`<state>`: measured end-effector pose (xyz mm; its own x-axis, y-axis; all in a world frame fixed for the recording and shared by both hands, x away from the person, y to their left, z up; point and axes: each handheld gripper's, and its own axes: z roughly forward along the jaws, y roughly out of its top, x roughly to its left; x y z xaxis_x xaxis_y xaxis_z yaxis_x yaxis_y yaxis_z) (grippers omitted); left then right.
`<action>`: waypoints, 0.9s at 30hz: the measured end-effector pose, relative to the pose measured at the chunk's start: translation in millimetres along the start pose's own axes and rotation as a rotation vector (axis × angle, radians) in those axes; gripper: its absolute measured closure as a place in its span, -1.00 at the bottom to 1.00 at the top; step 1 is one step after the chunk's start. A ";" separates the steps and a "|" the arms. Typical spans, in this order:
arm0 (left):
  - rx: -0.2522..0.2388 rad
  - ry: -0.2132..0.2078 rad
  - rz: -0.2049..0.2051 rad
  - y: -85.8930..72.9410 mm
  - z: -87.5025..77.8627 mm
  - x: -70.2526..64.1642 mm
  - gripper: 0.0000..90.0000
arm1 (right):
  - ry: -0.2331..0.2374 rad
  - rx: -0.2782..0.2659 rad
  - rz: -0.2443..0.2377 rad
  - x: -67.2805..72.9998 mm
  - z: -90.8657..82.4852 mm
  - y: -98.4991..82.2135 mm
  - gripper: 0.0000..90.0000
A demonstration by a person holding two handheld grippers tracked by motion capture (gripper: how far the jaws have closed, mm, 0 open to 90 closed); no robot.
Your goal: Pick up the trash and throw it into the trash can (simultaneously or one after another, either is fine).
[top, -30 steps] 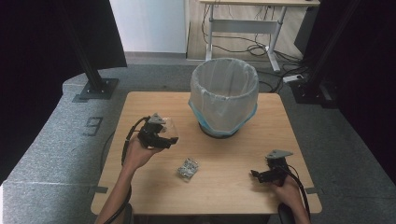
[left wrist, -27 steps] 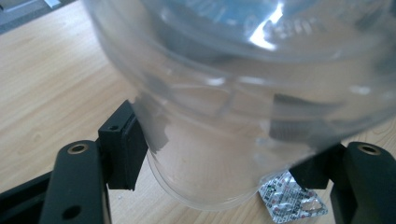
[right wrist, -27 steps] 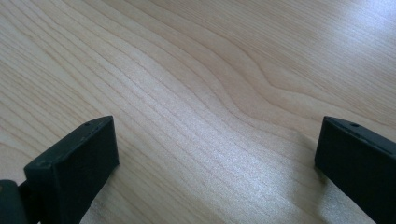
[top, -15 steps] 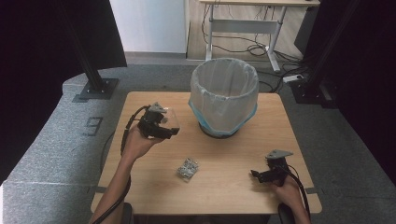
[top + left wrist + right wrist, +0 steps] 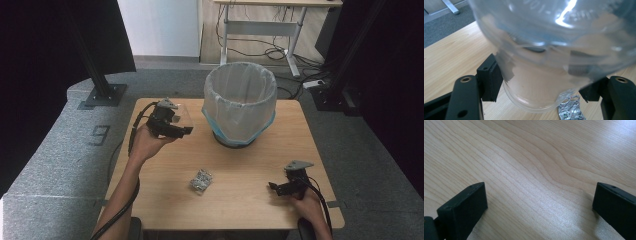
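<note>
One clear cup [image 5: 554, 50] clamped in the left tongs [image 5: 172, 125]; right tongs [image 5: 282, 187] apart, near the table's [image 5: 250, 170] right edge. One foil wad [image 5: 201, 180], one lined bin [image 5: 240, 102]; grey carpet [image 5: 60, 150] around.

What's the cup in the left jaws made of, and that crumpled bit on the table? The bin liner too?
Cup: looks like thin clear plastic, glossy; the table shows through it and its wall carries bright glare. Crumpled bit: probably foil or a metallised wrapper, silvery and creased with small glints. Bin liner: seems a thin translucent plastic bag, whitish, folded over the rim, with a blue edge hanging below.
</note>
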<state>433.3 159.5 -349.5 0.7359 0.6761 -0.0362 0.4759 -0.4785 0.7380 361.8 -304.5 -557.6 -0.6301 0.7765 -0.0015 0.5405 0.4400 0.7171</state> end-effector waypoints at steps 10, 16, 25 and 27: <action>-0.017 0.001 0.013 26.4 -8.4 0.2 -0.32 | 0.000 0.000 0.002 0.7 -0.2 -0.1 -1.00; -0.030 0.000 0.019 38.7 -11.9 0.3 -0.32 | -0.002 -0.001 0.003 0.9 -0.1 -0.2 -1.00; -0.055 -0.008 0.030 65.0 -15.4 -2.3 -0.32 | -0.002 -0.001 0.003 0.9 -0.1 -0.2 -1.00; -0.058 -0.009 0.035 70.1 -15.8 -3.3 -0.32 | -0.001 0.000 0.003 0.8 -0.2 -0.1 -1.00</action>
<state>456.7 132.6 -287.0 0.7560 0.6544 -0.0154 0.4211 -0.4682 0.7768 361.0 -304.0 -557.5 -0.6282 0.7780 0.0001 0.5425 0.4380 0.7169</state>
